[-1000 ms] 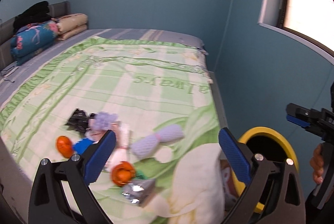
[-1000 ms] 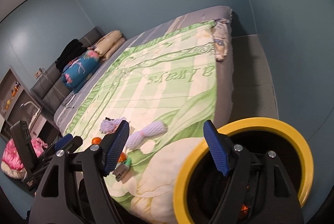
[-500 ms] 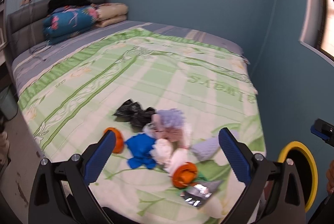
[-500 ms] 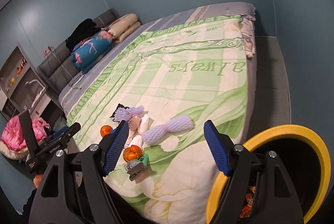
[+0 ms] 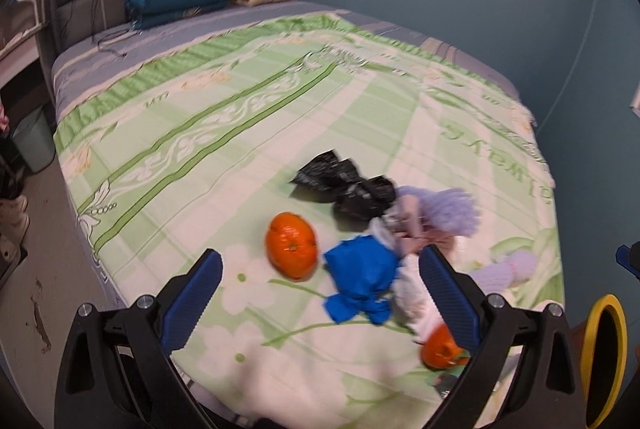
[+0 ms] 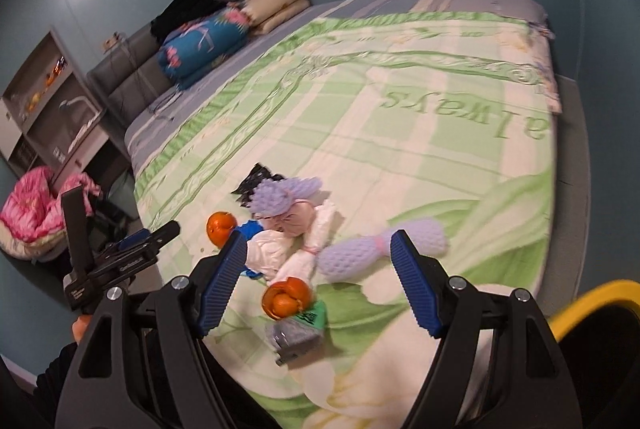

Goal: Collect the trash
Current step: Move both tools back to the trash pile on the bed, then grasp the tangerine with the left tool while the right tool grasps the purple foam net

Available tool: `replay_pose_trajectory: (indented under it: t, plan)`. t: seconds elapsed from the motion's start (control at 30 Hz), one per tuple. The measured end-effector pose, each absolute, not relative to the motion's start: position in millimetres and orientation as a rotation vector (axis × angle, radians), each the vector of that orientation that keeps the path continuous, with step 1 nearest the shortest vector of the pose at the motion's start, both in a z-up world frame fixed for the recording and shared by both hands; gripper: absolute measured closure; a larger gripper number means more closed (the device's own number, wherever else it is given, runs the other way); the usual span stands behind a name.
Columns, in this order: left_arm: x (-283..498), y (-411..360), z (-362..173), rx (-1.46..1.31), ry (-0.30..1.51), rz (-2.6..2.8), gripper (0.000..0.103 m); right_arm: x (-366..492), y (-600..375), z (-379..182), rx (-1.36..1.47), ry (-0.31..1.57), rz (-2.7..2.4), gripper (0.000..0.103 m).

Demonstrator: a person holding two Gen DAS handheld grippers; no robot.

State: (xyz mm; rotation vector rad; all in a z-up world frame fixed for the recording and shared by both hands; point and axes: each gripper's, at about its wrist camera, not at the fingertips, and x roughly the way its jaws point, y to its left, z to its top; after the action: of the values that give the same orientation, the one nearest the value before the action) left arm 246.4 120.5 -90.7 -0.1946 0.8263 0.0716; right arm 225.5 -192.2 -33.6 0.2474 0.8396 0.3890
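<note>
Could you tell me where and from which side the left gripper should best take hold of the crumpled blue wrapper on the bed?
Probably across its wider upper body, from above. The blue wrapper lies flat between the open left gripper fingers, its bulk narrower than their gap, with an orange peel close beside it.

I see only a slice of the yellow-rimmed bin (image 6: 592, 299), cut off at the right edge of both views. My left gripper's finger (image 5: 450, 299) covers part of the orange peel (image 5: 438, 351). The small green packet (image 6: 312, 317) beside the silver wrapper (image 6: 294, 339) is too blurred to read.
</note>
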Motion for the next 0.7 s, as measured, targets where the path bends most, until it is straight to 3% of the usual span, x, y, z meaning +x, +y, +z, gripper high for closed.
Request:
replay_pose_trajectory:
  t: [0.7]
  plan:
    - [313.7, 167.3, -177.1, -0.274, 0.998, 0.125, 0.008, 330.2, -93.4, -99.7, 0.181, 1.002, 0.443, 0.033]
